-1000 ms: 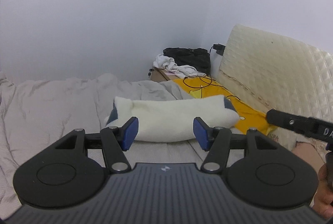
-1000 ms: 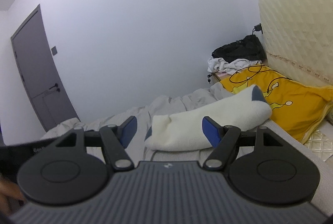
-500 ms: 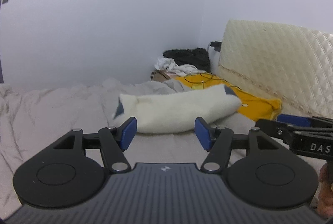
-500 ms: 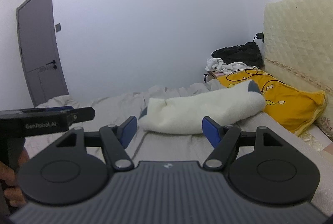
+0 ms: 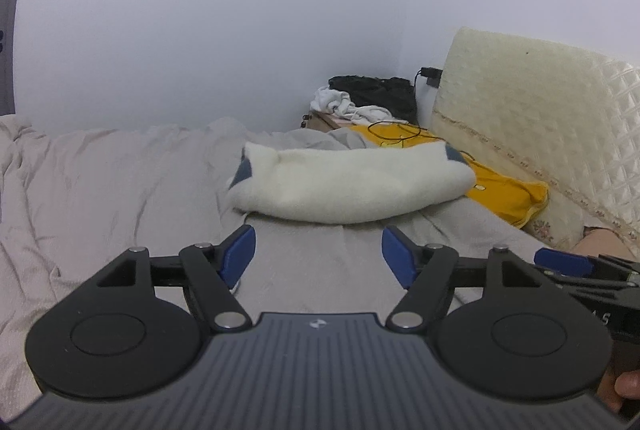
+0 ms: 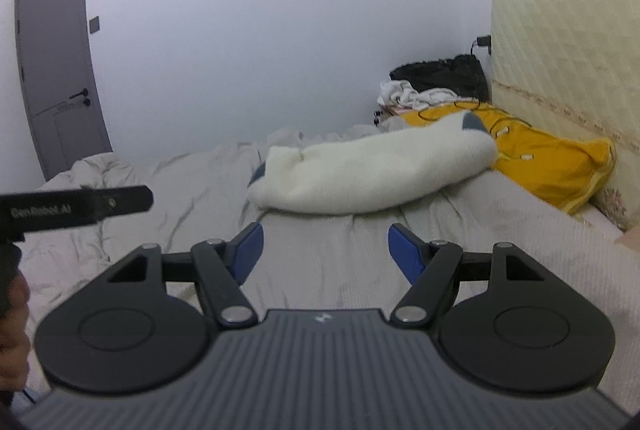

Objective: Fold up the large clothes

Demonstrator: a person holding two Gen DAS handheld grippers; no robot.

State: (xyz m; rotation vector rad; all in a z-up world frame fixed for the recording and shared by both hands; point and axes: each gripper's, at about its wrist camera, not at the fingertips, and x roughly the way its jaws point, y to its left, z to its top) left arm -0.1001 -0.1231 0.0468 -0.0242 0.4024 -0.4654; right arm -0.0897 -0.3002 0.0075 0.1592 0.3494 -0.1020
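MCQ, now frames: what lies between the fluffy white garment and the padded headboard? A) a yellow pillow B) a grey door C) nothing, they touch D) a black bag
A: the yellow pillow lies between the white garment and the cream headboard, with the garment's far end overlapping the pillow's near edge.

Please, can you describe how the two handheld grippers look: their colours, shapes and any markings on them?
Both look alike. The left gripper and right gripper each have a dark ribbed body with a small pale logo, two round black discs, black link arms with silver pivot pins, and blue pads on the jaws. From the right wrist view, the left gripper's black side bears pale lettering, blurred. No cables or sleeves are visible.
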